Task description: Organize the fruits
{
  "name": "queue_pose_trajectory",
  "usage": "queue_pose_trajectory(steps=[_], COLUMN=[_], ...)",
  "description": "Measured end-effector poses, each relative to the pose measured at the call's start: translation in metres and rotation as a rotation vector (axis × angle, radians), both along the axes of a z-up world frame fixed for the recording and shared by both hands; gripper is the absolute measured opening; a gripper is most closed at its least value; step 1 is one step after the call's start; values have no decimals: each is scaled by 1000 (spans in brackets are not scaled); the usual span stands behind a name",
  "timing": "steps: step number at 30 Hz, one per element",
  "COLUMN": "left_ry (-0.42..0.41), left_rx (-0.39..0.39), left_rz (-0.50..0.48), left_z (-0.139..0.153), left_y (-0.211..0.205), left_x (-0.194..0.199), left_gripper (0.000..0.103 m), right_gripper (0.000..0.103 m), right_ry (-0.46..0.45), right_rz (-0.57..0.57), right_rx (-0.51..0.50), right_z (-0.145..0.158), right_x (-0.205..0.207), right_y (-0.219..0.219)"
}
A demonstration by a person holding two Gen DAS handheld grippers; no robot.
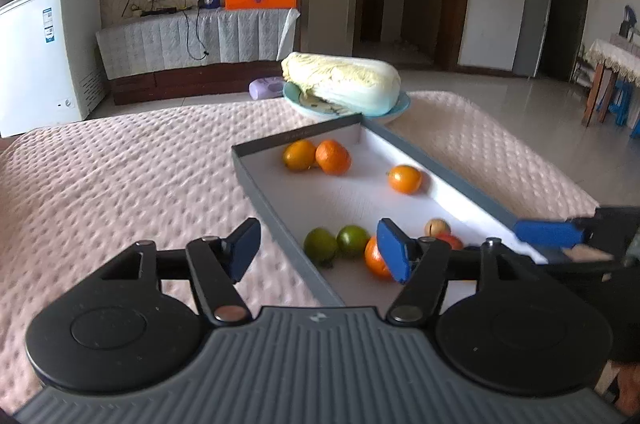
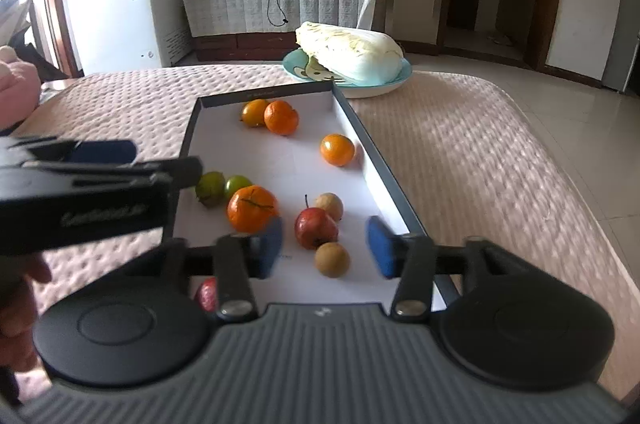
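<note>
Beyond my shallow grey-rimmed tray (image 2: 362,129), a napa cabbage (image 2: 352,53) lies on a blue plate (image 2: 376,88) touching the tray's far corner, all on the pink quilted cover (image 2: 480,159). My left gripper (image 1: 318,250) is spread wide and empty, straddling the tray's near-left rim above the two green fruits (image 1: 336,243); my right gripper (image 2: 325,246) is also open and empty, hovering over the red apple (image 2: 314,227) and a brown longan (image 2: 332,259). Only the right view shows the fruit unobstructed, including the big orange (image 2: 252,208), half hidden behind a pad in the left view.
</note>
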State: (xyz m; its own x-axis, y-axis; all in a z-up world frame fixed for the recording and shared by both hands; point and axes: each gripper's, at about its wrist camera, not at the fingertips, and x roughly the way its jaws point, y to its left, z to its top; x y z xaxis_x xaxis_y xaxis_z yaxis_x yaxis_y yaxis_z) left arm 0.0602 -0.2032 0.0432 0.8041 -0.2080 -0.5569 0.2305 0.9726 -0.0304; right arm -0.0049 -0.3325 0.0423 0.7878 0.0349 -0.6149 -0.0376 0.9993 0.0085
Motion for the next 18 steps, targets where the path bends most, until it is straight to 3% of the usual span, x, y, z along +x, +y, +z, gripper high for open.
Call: queue_pose_trajectory(steps=[4, 11, 14, 18], left_ry=[-29, -80, -83, -95], left_rx=[30, 75, 43, 52], left_rz=[37, 105, 96, 113], left_z=[6, 17, 23, 31], left_y=[2, 7, 10, 11], left_x=[-15, -57, -77, -102], left_gripper=[90, 96, 96, 96], right_gripper=[54, 54, 54, 54], right_ry=[-10, -44, -61, -25], right_rz=[-6, -11, 2, 5], right_rx=[8, 38, 33, 46], right_z=[2, 18, 25, 24], right_x=[-6, -40, -56, -77], right_y=[-5, -7, -3, -1])
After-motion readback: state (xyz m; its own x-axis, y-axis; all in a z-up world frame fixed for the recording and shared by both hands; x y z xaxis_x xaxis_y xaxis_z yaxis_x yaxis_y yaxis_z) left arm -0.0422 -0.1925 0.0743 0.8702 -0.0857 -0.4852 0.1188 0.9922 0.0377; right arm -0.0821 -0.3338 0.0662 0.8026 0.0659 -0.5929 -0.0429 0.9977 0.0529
